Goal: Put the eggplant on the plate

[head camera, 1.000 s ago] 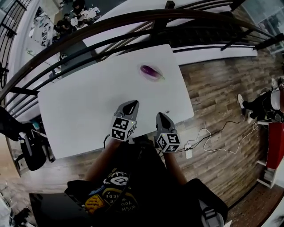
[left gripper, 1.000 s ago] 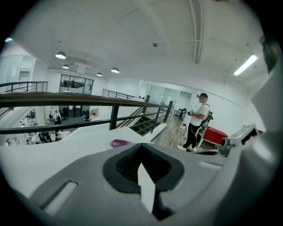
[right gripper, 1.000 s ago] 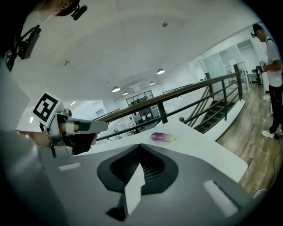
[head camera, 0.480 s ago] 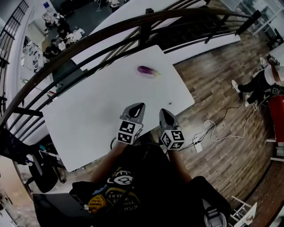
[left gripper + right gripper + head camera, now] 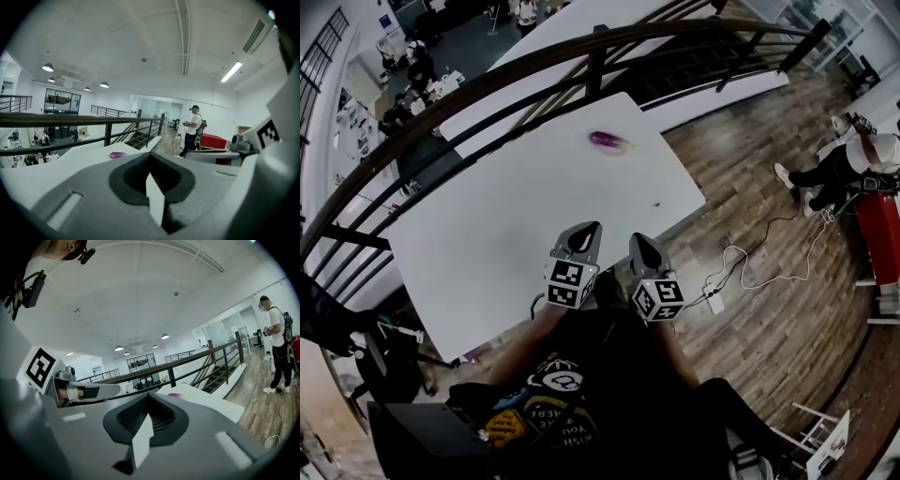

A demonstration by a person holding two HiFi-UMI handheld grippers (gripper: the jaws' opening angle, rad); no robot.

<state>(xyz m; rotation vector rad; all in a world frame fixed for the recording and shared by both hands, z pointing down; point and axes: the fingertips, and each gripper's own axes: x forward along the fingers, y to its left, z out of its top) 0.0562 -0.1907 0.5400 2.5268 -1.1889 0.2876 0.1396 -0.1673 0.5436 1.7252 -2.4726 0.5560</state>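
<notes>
Item 1: the white table (image 5: 506,216) stands against a dark railing (image 5: 534,70), on a wooden floor.

Item 2: the eggplant (image 5: 607,141) lies near the table's far edge, toward the far right corner and well apart from both grippers. It is purple. It also shows in the left gripper view (image 5: 117,154) and the right gripper view (image 5: 177,396), small and beyond the jaw tips.

Item 3: the left gripper (image 5: 584,232) is held over the near edge of the table. Its jaws are pressed together, with nothing between them (image 5: 151,157).

Item 4: the right gripper (image 5: 636,241) is just beside the left one. Its jaws are likewise closed and empty (image 5: 149,397).

Item 5: 1 person (image 5: 191,131) stands on the floor beyond the table. A white cable (image 5: 750,267) lies on the floor to the table's right.
</notes>
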